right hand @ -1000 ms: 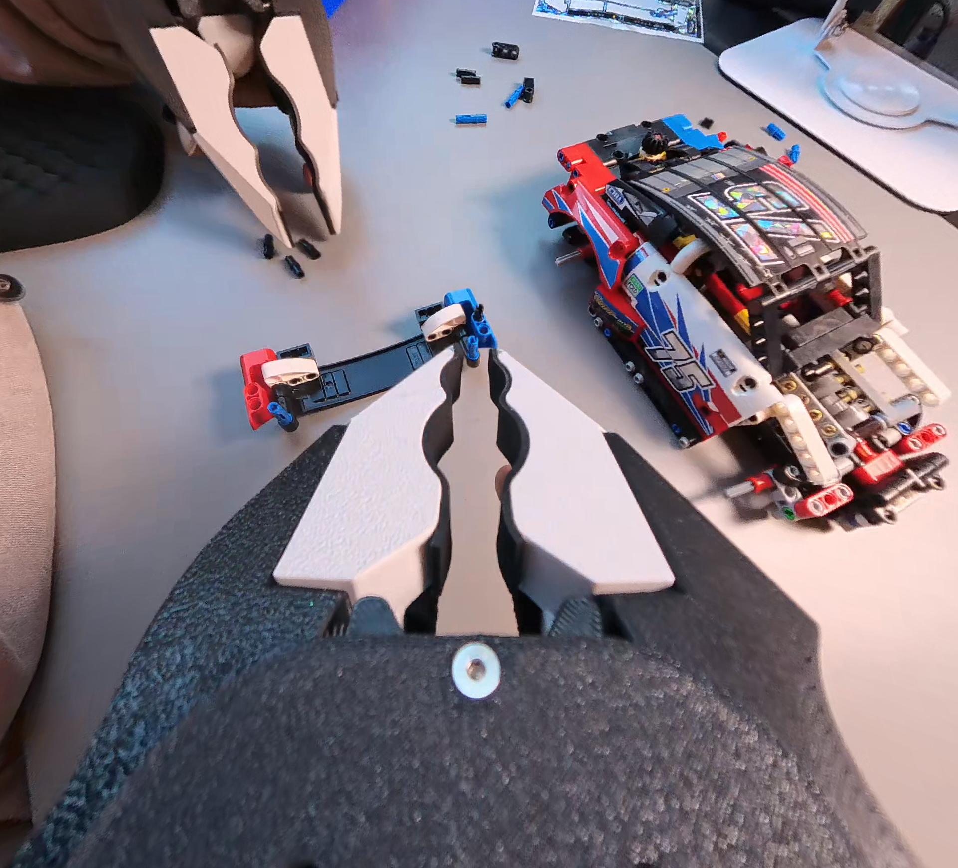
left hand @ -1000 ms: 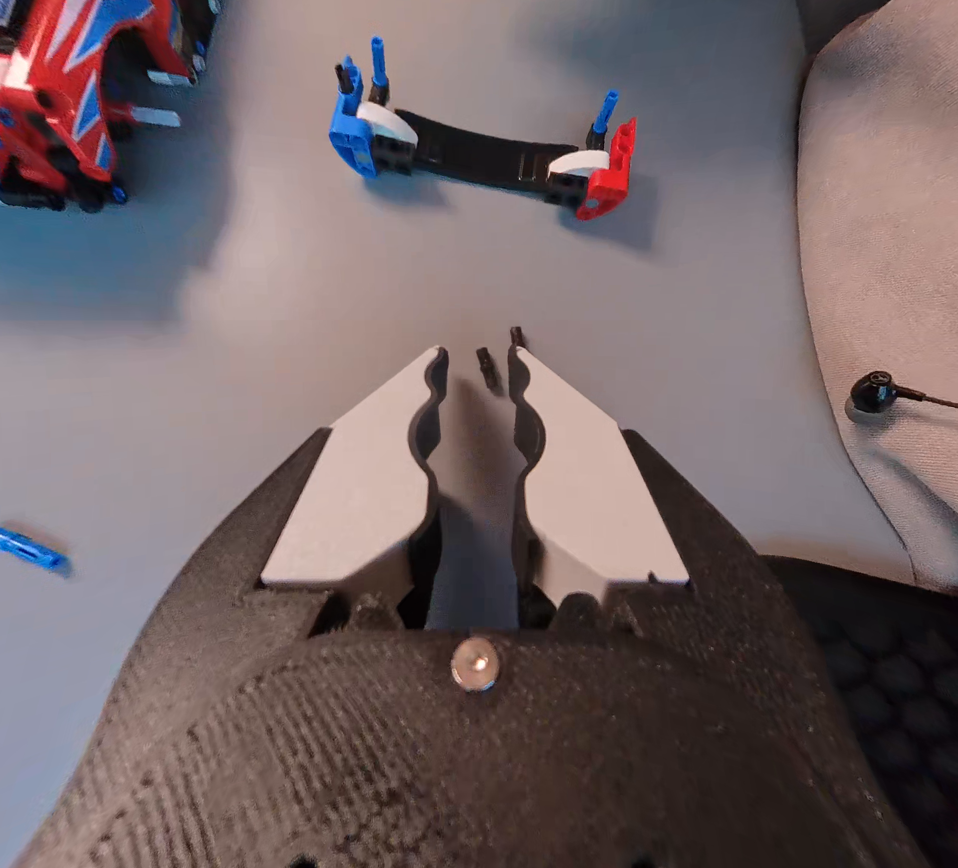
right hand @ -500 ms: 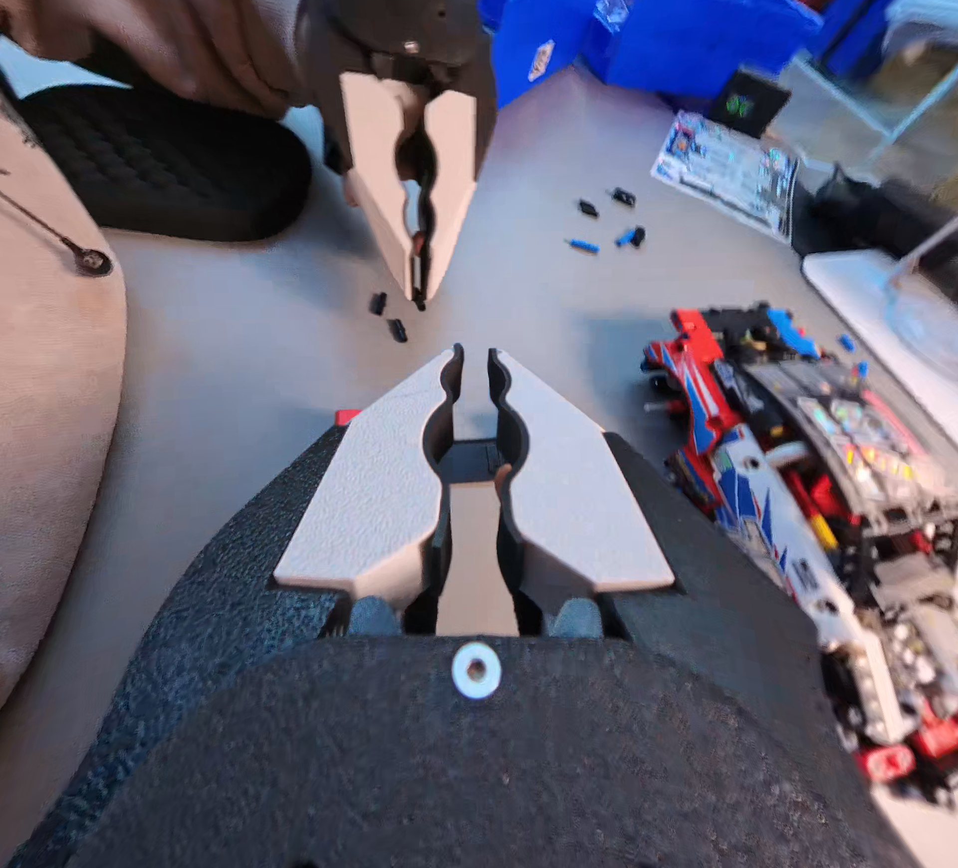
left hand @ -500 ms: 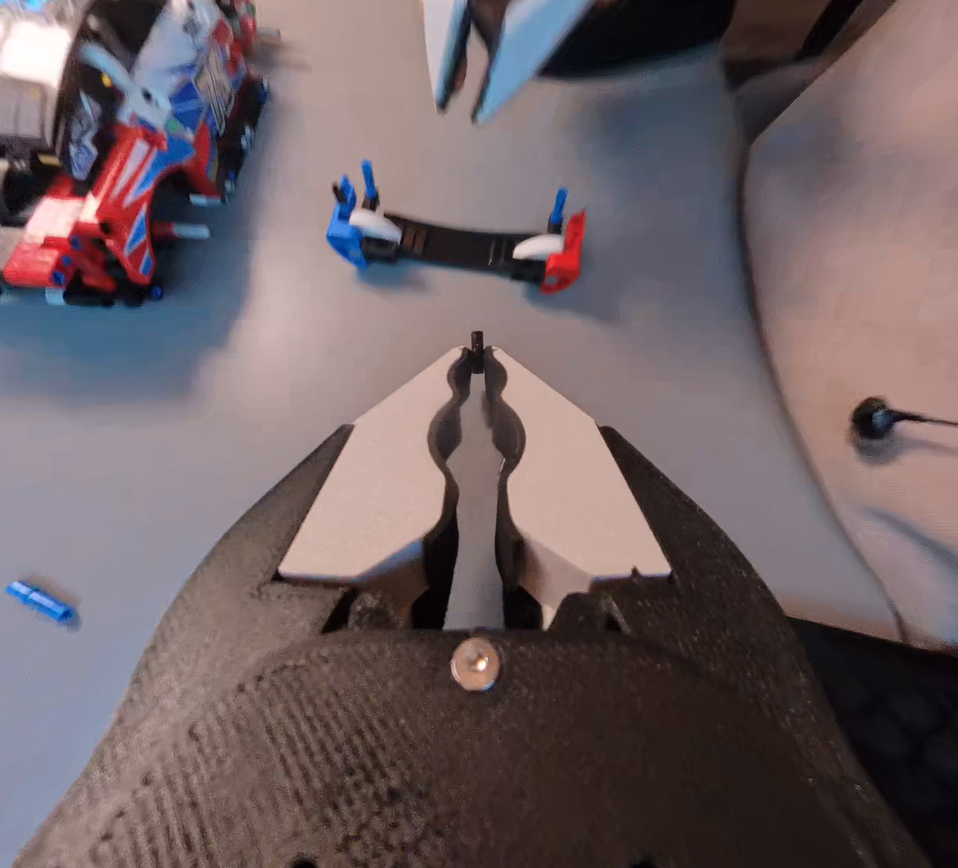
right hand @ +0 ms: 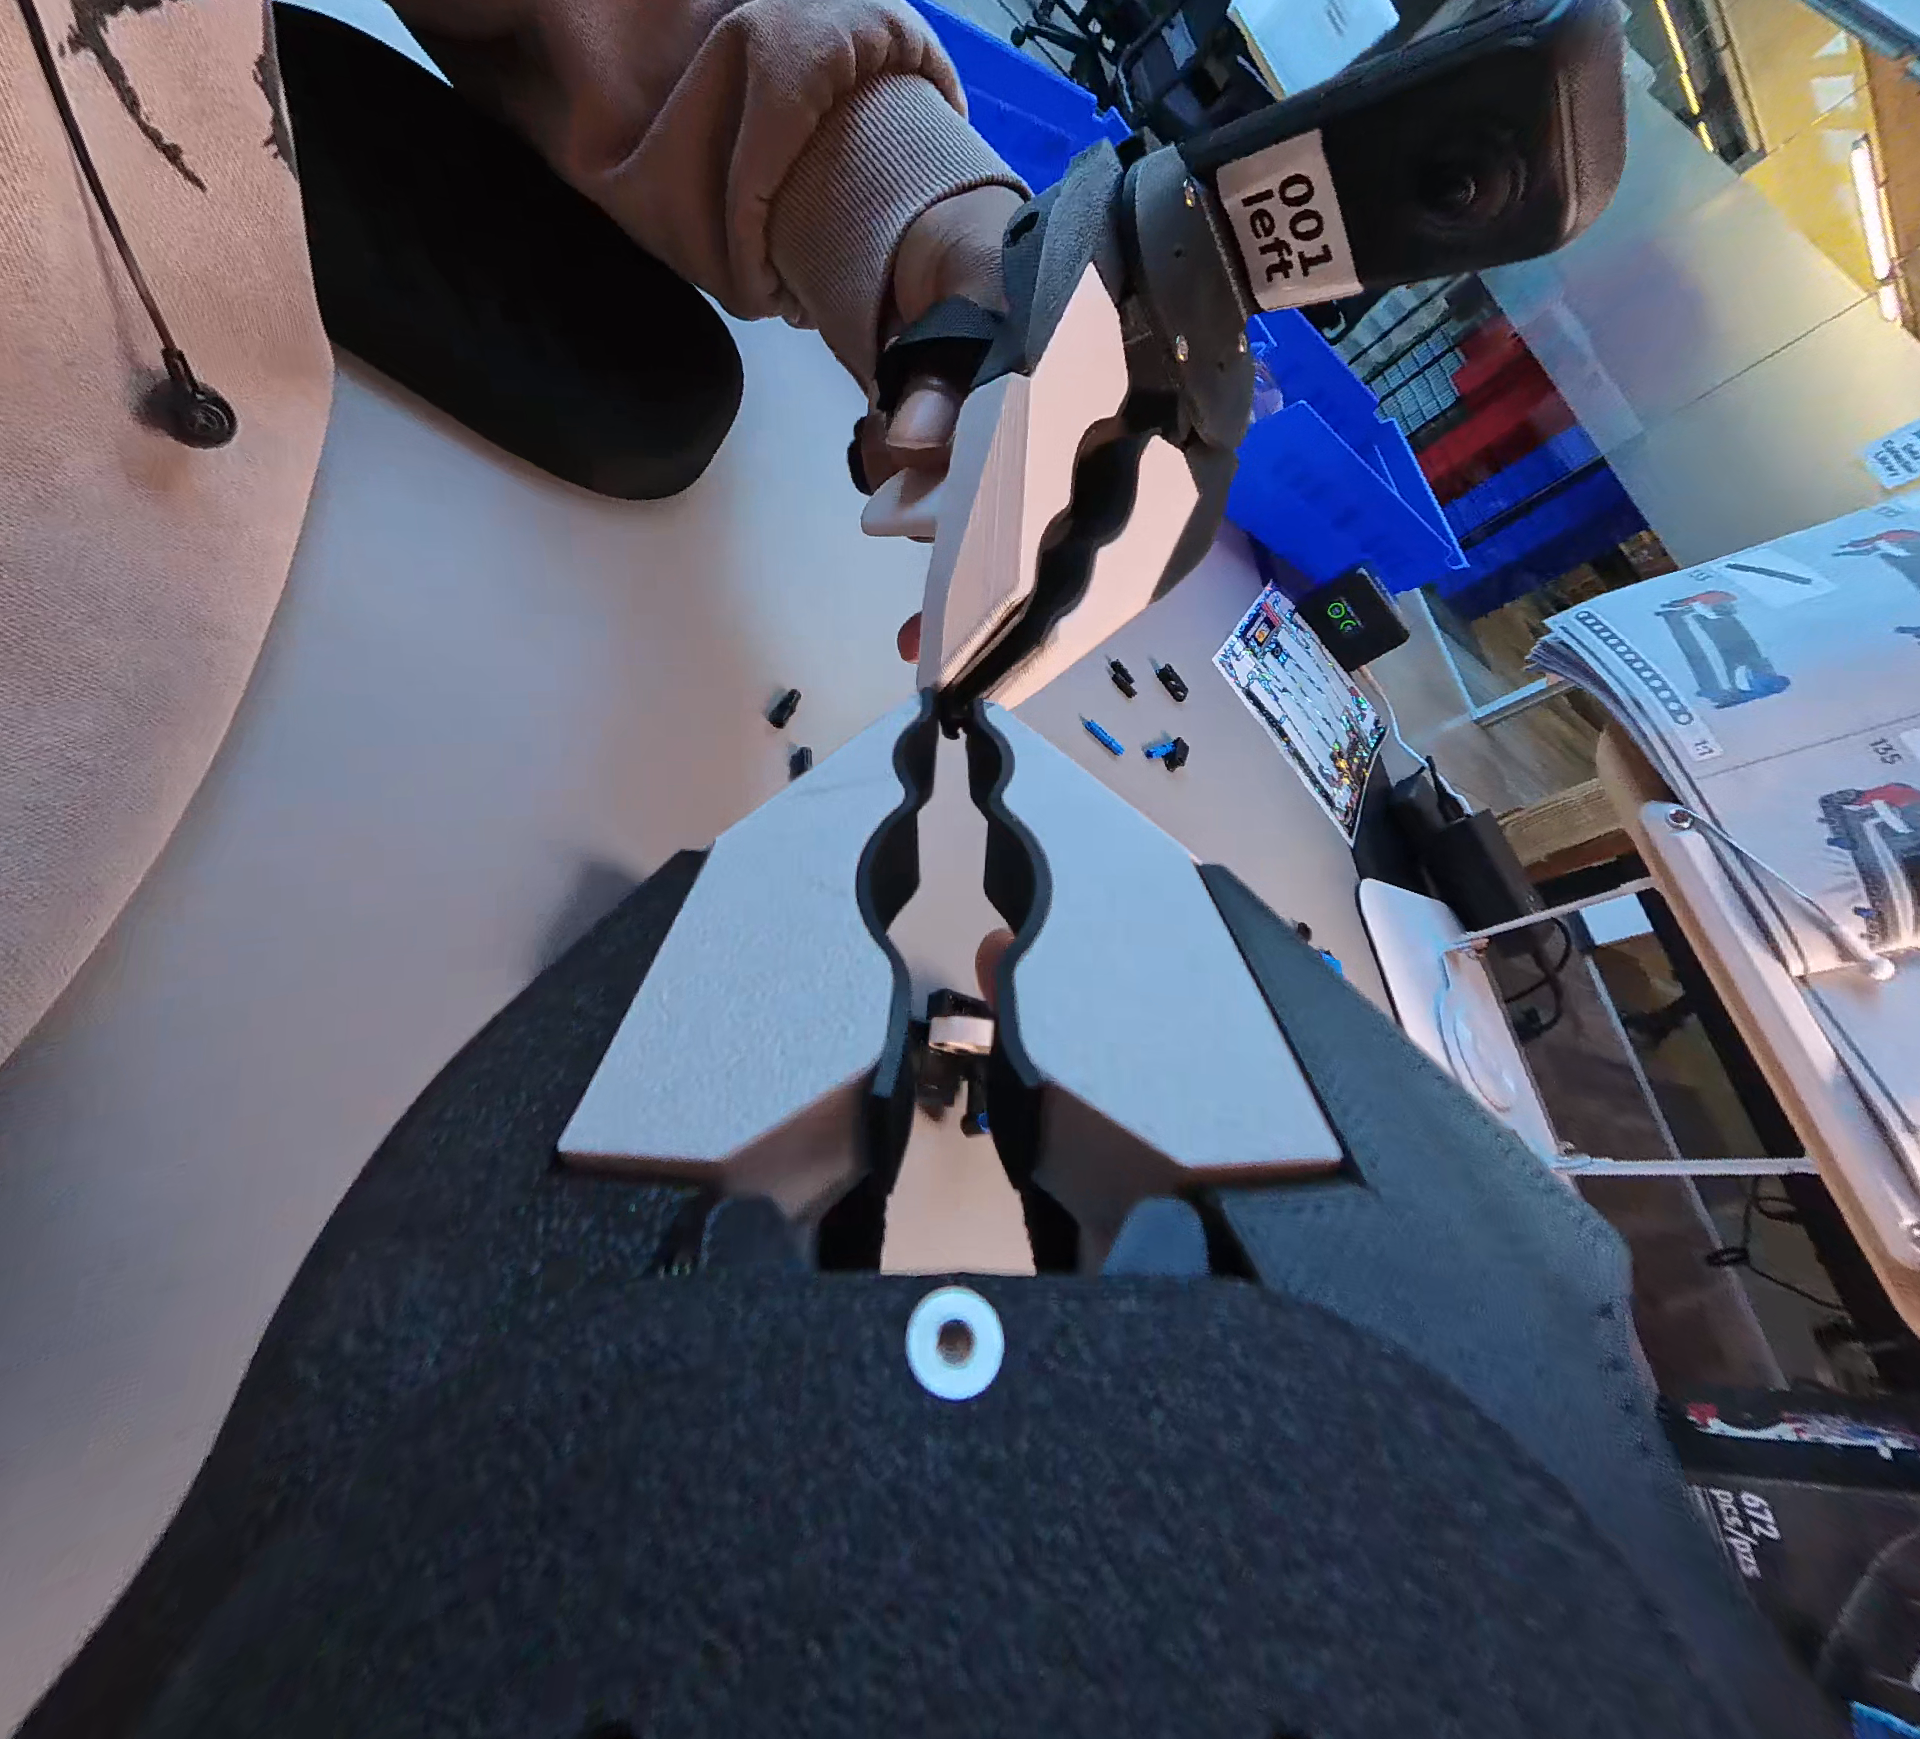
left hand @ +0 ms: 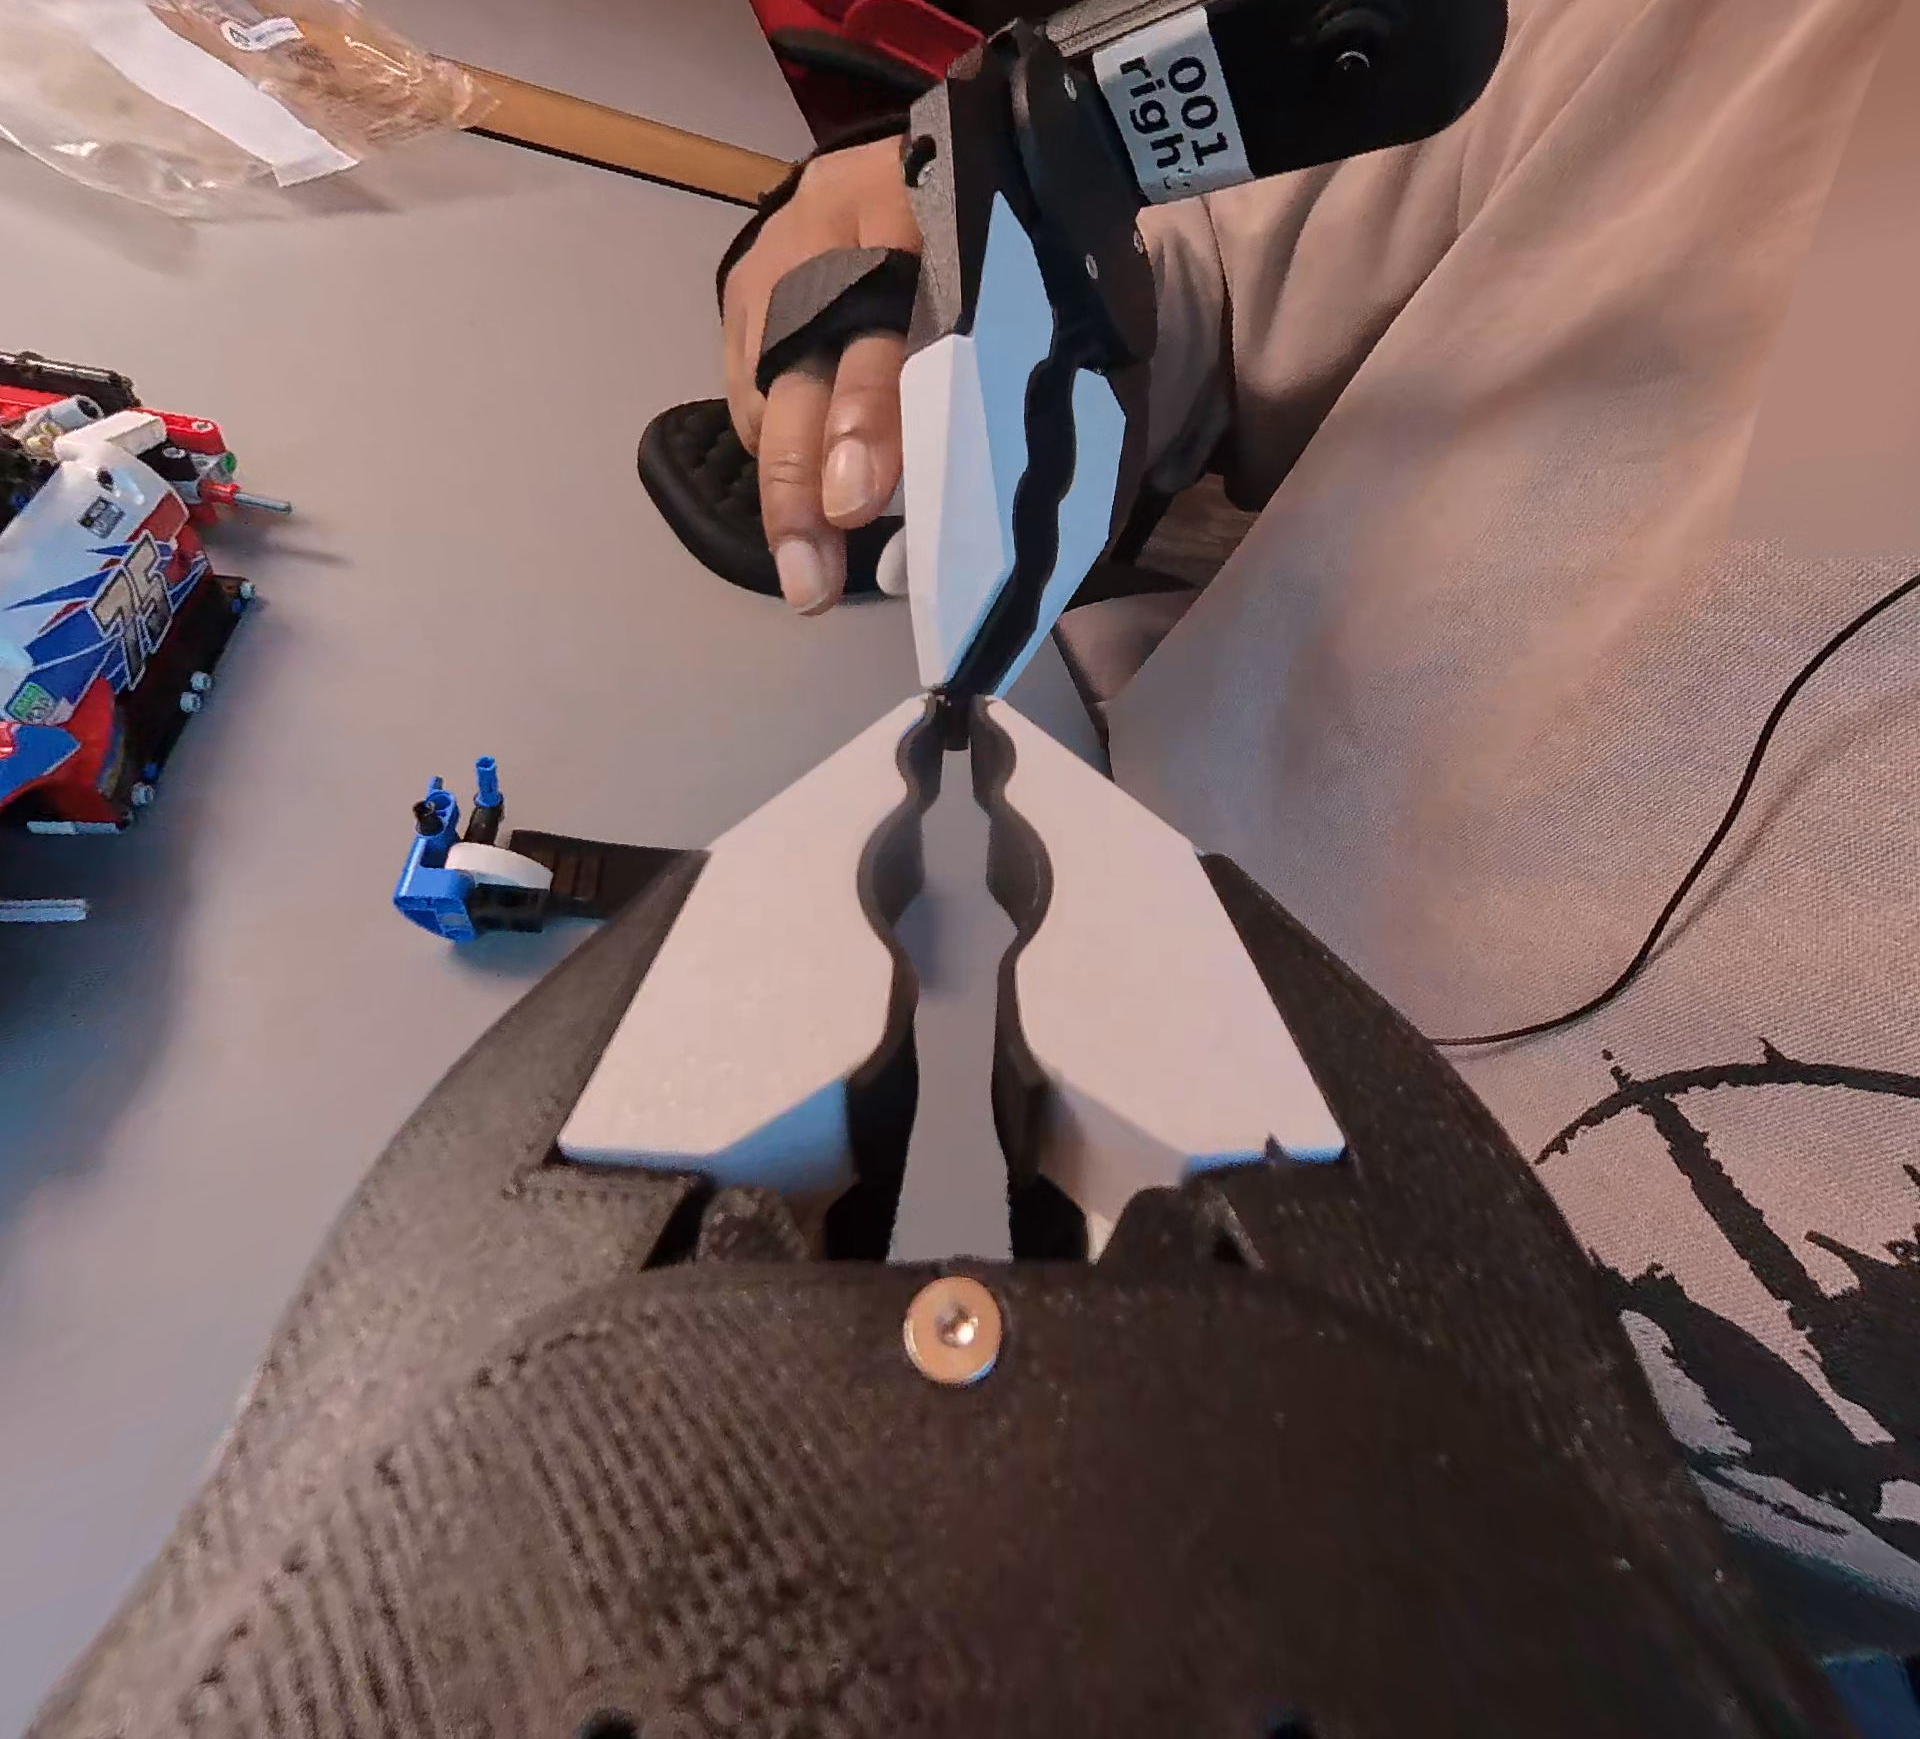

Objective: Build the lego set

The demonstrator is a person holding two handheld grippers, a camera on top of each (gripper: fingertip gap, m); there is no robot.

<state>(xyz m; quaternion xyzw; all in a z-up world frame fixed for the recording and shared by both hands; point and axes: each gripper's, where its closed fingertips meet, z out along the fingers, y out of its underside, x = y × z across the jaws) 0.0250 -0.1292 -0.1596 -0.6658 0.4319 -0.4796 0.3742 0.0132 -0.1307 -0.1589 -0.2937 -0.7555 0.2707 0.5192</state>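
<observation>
My left gripper [left hand: 951, 721] is shut on a small black pin [left hand: 950, 725], held up above the grey table [left hand: 436, 401]. My right gripper [right hand: 948, 721] meets it tip to tip, its tips closed around the same pin [right hand: 948, 725]. Each gripper shows from above in the other's view: the right one [left hand: 961, 687], the left one [right hand: 940, 687]. The sub-assembly, a black beam with a blue end [left hand: 457, 879], lies on the table left of my left gripper; its other end is hidden. A bit of it shows through the right finger gap [right hand: 951, 1035]. The red, white and blue car [left hand: 94, 640] stands at far left.
Loose black pins [right hand: 784, 704] and blue pins [right hand: 1101, 733] lie on the table. A sticker sheet [right hand: 1299, 702], blue bins [right hand: 1340, 463] and an open instruction booklet [right hand: 1766, 650] are at right. A plastic bag [left hand: 156, 27] lies far left. A black pad [right hand: 499, 287] and the person's sweatshirt [left hand: 1558, 546] are close. The grippers are tip to tip, or close to it.
My left gripper shut on the black pin, lifted it off the table and tilted up. My right gripper rose from the sub-assembly and came tip to tip with the left one.
</observation>
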